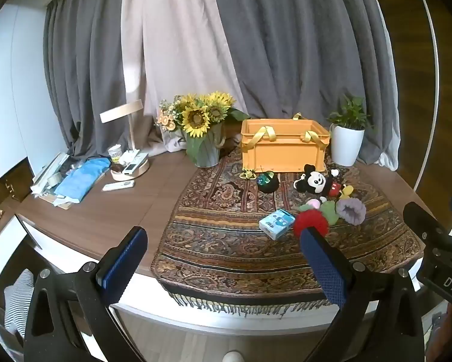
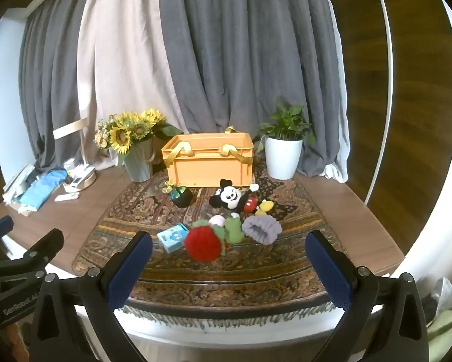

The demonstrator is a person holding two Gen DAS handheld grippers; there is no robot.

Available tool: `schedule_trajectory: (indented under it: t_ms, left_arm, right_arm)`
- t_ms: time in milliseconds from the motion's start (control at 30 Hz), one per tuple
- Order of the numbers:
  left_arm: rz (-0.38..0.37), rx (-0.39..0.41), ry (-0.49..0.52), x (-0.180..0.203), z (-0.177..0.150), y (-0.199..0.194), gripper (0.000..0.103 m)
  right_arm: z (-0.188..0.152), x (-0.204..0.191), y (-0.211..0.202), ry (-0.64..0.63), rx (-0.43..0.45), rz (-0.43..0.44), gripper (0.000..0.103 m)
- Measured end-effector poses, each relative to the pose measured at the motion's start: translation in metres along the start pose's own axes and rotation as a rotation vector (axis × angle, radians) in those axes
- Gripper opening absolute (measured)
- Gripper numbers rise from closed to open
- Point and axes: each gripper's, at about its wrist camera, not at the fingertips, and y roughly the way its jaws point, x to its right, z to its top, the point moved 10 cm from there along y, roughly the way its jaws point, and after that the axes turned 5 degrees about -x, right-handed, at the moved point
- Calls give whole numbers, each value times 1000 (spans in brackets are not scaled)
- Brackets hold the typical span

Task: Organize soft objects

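Observation:
An orange crate with yellow straps stands at the back of a patterned cloth. In front of it lie a Mickey Mouse plush, a red fuzzy ball, a green plush, a grey knitted piece, a black round toy and a small blue box. My left gripper and right gripper are both open and empty, held before the table's front edge.
A sunflower vase stands left of the crate, a white potted plant right of it. A lamp, remotes and a blue cloth clutter the table's left side. Curtains hang behind.

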Motion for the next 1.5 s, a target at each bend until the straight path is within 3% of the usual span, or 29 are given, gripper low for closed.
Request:
schedule_trajectory:
  t_ms: [1500]
  left_arm:
    - [-22,59,7,-1,14,-12,103]
  right_arm:
    - [6,-2,-7,3,44,6,102]
